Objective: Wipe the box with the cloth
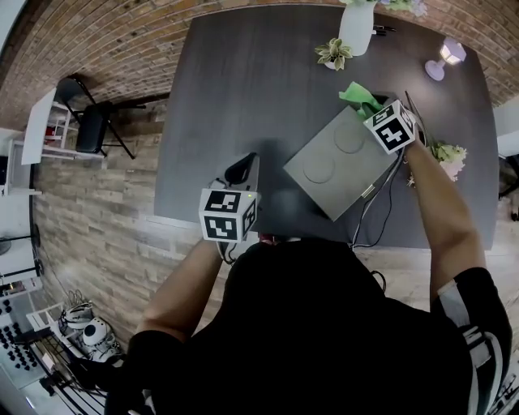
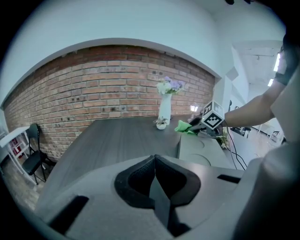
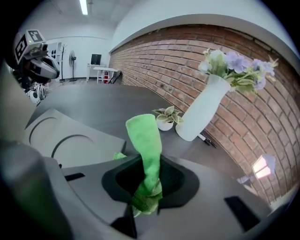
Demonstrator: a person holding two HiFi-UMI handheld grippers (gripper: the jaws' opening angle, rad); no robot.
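Note:
The grey flat box (image 1: 340,162) with two round marks on its lid lies on the dark table (image 1: 235,89), also seen in the left gripper view (image 2: 199,150) and the right gripper view (image 3: 70,136). My right gripper (image 1: 375,109) hovers over the box's far corner, shut on the green cloth (image 1: 359,97), which sticks up between its jaws (image 3: 146,150). My left gripper (image 1: 242,172) is shut with nothing in it, over the table's near edge, left of the box. From the left gripper view the cloth (image 2: 185,126) and the right gripper (image 2: 199,125) show at the box's far end.
A white vase with flowers (image 1: 355,24) and a small potted plant (image 1: 333,53) stand at the table's far side. A small lamp (image 1: 446,58) sits at the far right. Cables (image 1: 377,203) hang off the near right edge. A black chair (image 1: 89,121) stands left of the table.

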